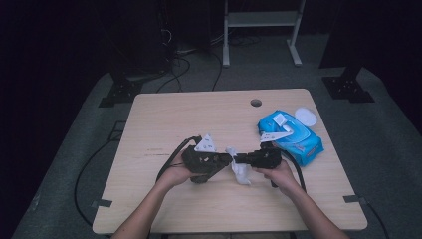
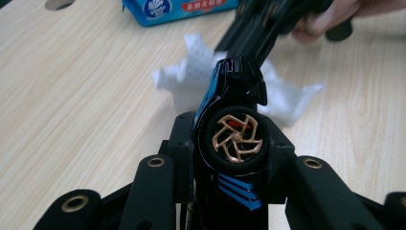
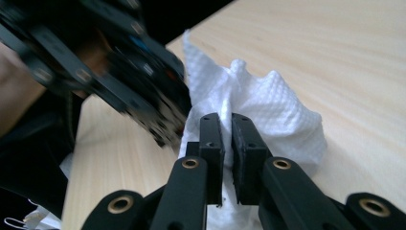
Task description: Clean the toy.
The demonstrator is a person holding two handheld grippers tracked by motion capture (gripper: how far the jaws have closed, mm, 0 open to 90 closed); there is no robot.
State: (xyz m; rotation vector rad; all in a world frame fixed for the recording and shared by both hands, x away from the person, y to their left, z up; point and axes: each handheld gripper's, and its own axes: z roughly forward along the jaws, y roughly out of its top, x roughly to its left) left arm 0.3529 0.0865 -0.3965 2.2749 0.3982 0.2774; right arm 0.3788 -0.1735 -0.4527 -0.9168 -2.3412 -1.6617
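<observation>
Above the middle of the wooden table (image 1: 164, 119), the two grippers meet nose to nose over a white wet wipe (image 1: 240, 171). The left gripper (image 2: 233, 139) has its jaws clamped on a black toy car (image 2: 233, 115) with blue stripes; in the left gripper view the car stands on end between the pads, a copper-spoked wheel (image 2: 235, 138) facing the camera and its far end reaching up toward the wipe just behind it. The right gripper (image 3: 229, 143) has its jaws drawn narrow on a bunched fold of the wet wipe (image 3: 258, 103), the textured cloth spilling out to either side of the pads and down toward the tabletop. In the right gripper view the toy car (image 3: 158, 91) and the left gripper holding it sit close at the upper left, blurred, right against the wipe's edge; whether car and cloth actually touch I cannot tell. In the high view the wipe hangs between the two grippers, drooping toward the person's side. A blue pack of wet wipes (image 1: 291, 134) lies beyond the right hand (image 1: 278, 174), a white lid (image 1: 305, 117) just beside it.
</observation>
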